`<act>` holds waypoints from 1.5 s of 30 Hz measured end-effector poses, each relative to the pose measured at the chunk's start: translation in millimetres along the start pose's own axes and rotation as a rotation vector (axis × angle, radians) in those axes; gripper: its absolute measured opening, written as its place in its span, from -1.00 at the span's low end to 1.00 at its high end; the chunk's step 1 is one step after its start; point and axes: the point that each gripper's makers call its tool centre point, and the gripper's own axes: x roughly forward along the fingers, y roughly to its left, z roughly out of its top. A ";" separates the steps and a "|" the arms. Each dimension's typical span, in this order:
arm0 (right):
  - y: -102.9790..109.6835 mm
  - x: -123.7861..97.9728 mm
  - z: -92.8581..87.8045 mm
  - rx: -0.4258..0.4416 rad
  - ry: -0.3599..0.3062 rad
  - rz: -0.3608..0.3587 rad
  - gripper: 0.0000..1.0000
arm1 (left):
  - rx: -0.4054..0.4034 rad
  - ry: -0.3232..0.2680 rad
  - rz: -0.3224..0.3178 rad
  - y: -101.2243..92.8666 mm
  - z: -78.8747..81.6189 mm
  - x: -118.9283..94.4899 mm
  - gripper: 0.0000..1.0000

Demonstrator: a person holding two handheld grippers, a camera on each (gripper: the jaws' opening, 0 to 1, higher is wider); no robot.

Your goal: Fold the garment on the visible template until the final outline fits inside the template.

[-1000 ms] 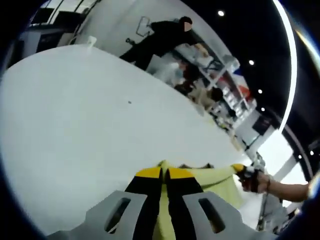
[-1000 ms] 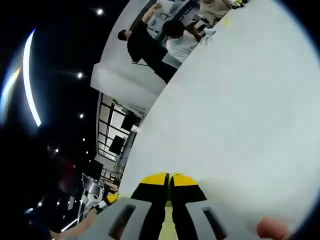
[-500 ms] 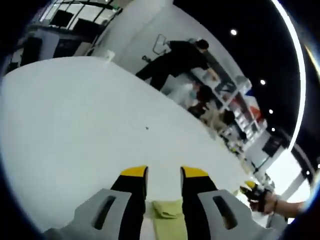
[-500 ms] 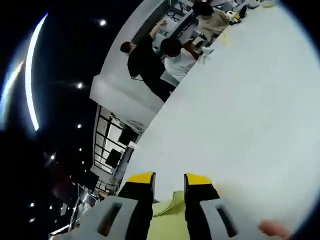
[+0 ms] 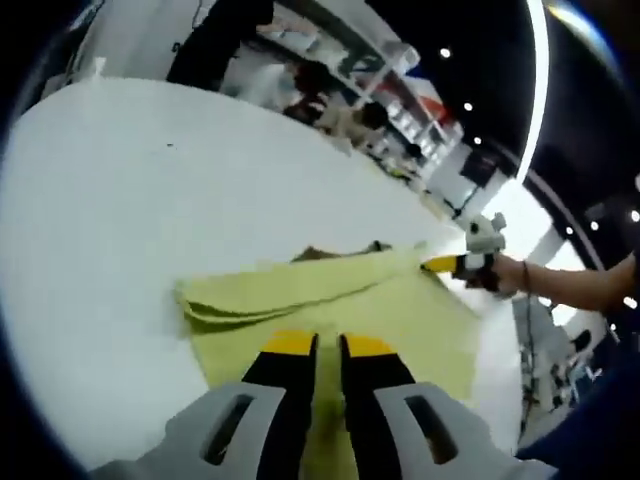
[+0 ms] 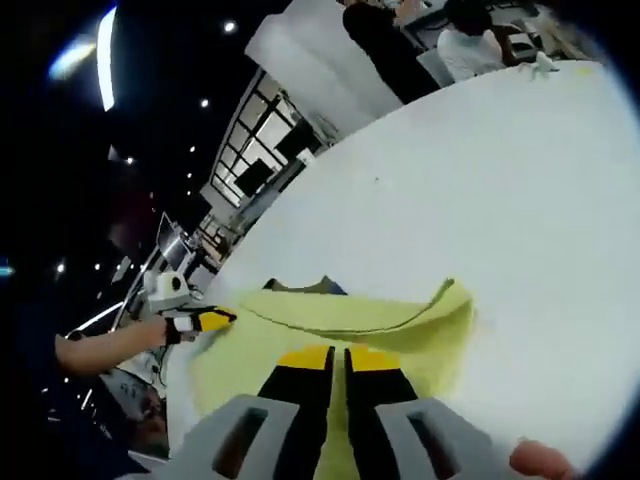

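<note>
Left tongs (image 5: 315, 347) clenched over yellow garment (image 5: 400, 310) — whether I grip cloth, cannot tell. Right tongs (image 6: 335, 358) same. Garment lies part-folded on white surface (image 5: 120, 210). Risk: fold edge slips, drags askew — outline overshoots template.

The left gripper (image 5: 327, 347), fingers together, sits over the yellow garment (image 5: 400, 310) on the white table (image 5: 110, 210).
</note>
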 end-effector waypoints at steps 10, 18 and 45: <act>40.7 2.1 53.7 -0.059 -0.104 0.079 -0.83 | 0.043 -0.093 -0.067 -34.6 59.4 8.7 -0.54; 52.7 37.6 125.5 -0.091 -0.165 0.112 -0.64 | 0.106 -0.128 -0.099 -32.1 124.3 45.9 0.03; 53.7 152.5 294.8 -0.103 -0.283 0.128 -0.11 | 0.177 -0.152 -0.073 -3.7 301.3 202.2 0.23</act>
